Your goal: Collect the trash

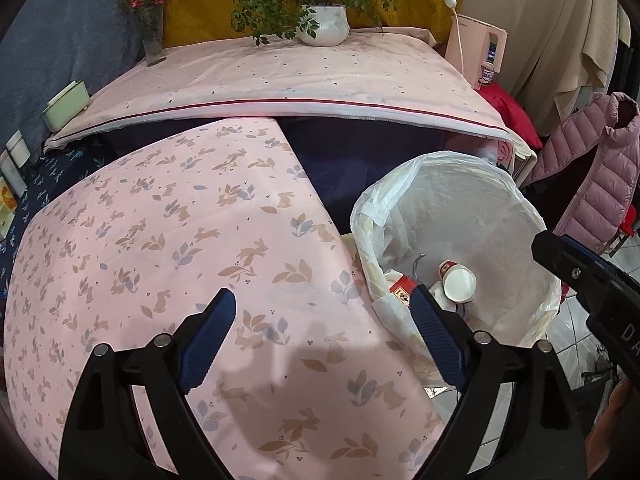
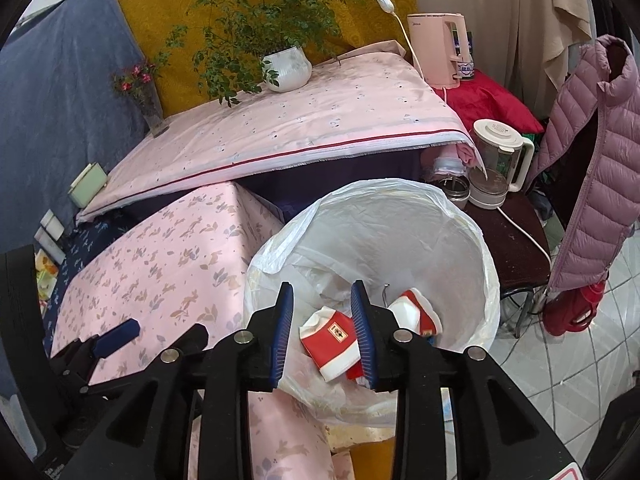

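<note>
A trash bin lined with a white plastic bag (image 1: 492,200) (image 2: 400,216) stands beside a low table with a pink rabbit-print cloth (image 1: 180,248) (image 2: 168,256). Inside lie red and white paper cups (image 1: 458,282) (image 2: 330,340) (image 2: 416,312). My left gripper (image 1: 320,316) is open and empty above the pink cloth, its right finger near the bin's rim. My right gripper (image 2: 322,328) is open over the bin's near rim, with the flattened red and white cup showing between its fingers below. The right gripper also shows at the right edge of the left wrist view (image 1: 588,280).
A higher table with a pale pink cloth (image 1: 304,76) (image 2: 304,120) holds a potted plant (image 1: 322,24) (image 2: 286,64) and a flower vase (image 1: 154,36). A pink kettle (image 2: 438,50), a blender jug (image 2: 496,160), a pink puffer jacket (image 2: 596,168) and tiled floor (image 2: 560,368) lie to the right.
</note>
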Demonstrator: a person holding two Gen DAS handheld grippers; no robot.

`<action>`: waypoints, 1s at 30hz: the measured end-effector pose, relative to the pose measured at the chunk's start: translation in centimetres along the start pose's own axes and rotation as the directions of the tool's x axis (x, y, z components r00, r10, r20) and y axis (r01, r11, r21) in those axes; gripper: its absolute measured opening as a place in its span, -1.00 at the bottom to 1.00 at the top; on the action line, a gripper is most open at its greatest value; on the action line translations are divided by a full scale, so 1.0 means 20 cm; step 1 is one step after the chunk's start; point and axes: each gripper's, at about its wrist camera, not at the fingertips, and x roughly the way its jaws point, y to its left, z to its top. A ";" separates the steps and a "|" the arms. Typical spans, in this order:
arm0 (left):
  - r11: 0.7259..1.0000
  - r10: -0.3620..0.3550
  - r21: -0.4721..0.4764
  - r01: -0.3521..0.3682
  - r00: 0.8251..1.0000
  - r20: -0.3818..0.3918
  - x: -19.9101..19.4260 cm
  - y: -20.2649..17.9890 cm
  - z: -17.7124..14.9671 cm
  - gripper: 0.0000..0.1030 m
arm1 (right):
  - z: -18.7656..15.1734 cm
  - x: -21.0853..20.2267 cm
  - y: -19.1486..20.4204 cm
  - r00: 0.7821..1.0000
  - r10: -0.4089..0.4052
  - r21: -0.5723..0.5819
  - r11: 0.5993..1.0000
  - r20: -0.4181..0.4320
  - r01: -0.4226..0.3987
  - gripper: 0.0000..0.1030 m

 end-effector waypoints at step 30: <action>0.998 0.069 -0.009 -0.069 0.998 -0.006 -0.15 0.09 -0.20 0.70 | -0.24 -0.15 0.03 0.989 -0.148 -0.154 0.977 -0.005 0.145 0.73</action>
